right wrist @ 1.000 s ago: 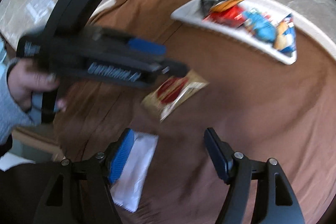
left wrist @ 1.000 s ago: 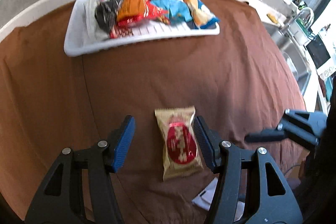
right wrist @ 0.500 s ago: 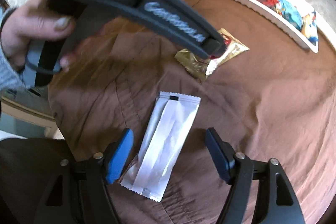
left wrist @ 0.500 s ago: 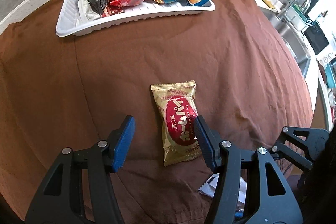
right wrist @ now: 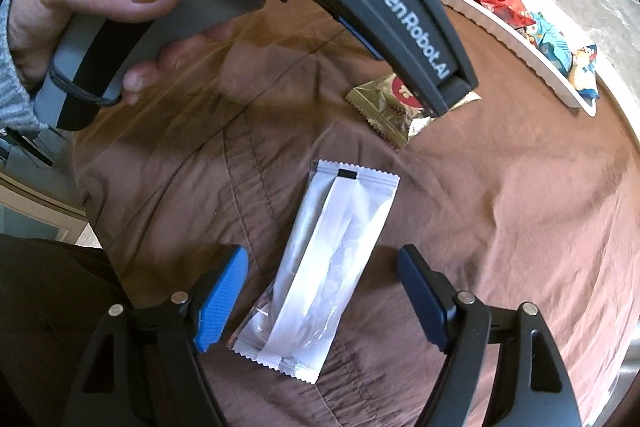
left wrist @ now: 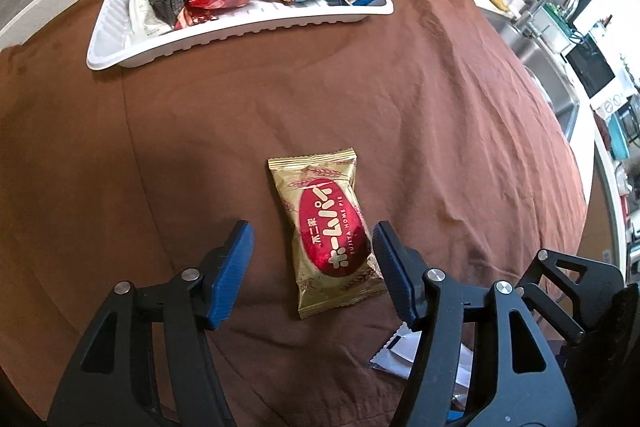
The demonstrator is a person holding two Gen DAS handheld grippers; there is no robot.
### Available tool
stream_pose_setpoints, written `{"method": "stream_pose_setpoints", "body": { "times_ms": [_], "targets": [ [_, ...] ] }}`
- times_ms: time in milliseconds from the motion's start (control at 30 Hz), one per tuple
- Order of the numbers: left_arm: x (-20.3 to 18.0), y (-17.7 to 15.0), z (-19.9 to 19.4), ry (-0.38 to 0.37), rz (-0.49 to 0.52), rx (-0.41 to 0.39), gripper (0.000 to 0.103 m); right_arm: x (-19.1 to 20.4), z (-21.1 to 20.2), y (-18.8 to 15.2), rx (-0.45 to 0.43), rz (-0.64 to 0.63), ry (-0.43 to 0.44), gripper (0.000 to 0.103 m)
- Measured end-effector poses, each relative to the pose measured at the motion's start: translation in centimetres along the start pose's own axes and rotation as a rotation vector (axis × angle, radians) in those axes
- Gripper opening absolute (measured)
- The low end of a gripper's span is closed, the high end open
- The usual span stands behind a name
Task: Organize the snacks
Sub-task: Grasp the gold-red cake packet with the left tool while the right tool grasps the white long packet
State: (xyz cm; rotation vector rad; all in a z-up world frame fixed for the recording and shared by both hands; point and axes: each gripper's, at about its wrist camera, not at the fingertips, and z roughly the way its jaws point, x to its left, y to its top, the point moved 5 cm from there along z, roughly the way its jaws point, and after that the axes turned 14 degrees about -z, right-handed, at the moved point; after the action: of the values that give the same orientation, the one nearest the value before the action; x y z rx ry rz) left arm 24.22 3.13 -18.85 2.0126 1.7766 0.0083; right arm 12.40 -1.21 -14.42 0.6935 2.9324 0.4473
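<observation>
The tabletop [left wrist: 460, 131] is round w/ a brown cloth over it. At the far side sits a long white tray [left wrist: 248, 27], already piled w/ snack bags. Two snacks are not in it yet, so the job is mostly done, I think.

The white packet [right wrist: 324, 267] lies flat on the cloth, near the person. The right gripper [right wrist: 320, 299] hangs over it, pointing down, and its jaws have just been opening; they stand wide, one each side of the packet, not touching it.

The gold pie snack [left wrist: 328, 235] lies just beside it (closer to the tray). The left gripper [left wrist: 312, 267] is spread too, jaws just opened more, snack between them, not pinched.

Step now: getting ready to grab. Next: go lower, squeeze softly, then carry both to the tray.
</observation>
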Motion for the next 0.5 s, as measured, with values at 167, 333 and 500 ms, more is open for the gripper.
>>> {"method": "stream_pose_setpoints", "body": {
  "times_ms": [167, 333, 500],
  "targets": [
    [-0.5, 0.1, 0.5, 0.023, 0.021, 0.006, 0.062, 0.5, 0.0, -0.2, -0.014, 0.003, -0.007, 0.076],
    [-1.1, 0.1, 0.9, 0.036, 0.058, -0.001, 0.062, 0.8, -0.9, -0.5, -0.042, -0.004, -0.021, 0.048],
    [-1.3, 0.1, 1.0, 0.022, 0.061, -0.024, 0.034, 0.9, -1.2, -0.7, -0.056, 0.002, -0.009, 0.036]
  ]
}}
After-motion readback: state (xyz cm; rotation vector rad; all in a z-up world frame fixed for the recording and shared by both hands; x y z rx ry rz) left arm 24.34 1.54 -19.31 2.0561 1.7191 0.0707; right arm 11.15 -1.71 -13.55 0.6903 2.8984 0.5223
